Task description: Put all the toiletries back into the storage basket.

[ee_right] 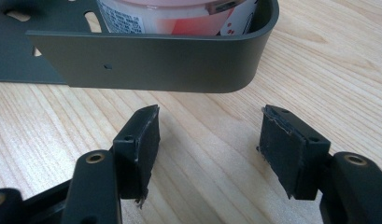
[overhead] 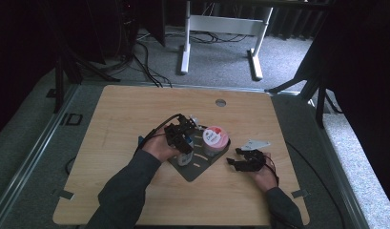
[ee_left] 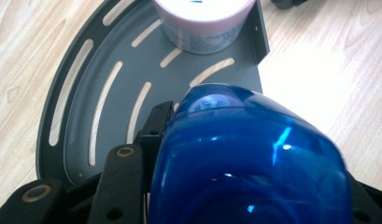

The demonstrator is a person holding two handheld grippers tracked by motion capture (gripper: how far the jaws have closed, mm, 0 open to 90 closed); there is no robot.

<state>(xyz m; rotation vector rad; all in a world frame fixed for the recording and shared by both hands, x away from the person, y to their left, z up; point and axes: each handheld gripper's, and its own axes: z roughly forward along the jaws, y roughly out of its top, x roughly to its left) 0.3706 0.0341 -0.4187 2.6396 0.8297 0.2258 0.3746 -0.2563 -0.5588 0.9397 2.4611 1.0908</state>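
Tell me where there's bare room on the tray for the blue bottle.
The slotted floor of the tray left of the blue bottle, held by the left gripper, is bare. The corner by the upright wall holds the pink-lidded tub. The right gripper rests open on bare wood alongside.

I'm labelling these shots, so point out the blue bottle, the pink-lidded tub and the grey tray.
blue bottle (ee_left: 254, 163), left gripper view, body.
pink-lidded tub (overhead: 215, 137), high view, lid.
grey tray (ee_right: 146, 63), right gripper view, outer wall.
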